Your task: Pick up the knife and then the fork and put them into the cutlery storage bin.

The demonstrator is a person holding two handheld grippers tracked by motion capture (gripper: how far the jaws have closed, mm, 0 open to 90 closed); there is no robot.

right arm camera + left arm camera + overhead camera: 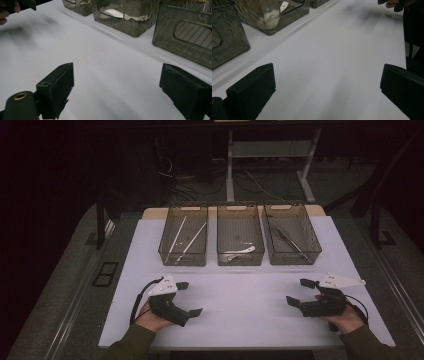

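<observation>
Hovering released, nothing between fingers: left gripper [190, 297], right gripper [300, 291] | both low over bare white worktop [240, 320], well apart | three clear bins [240, 242] in a row beyond, holding slim utensils; middle bin nearest

The tabletop [240, 305] is plain white, with a faint pinkish ring [96, 56] that looks drawn on. Three smoky grey see-through bins [240, 241] show a fine grid. Both tongs [190, 299] [299, 291] are black, topped with pale grey plates
</observation>
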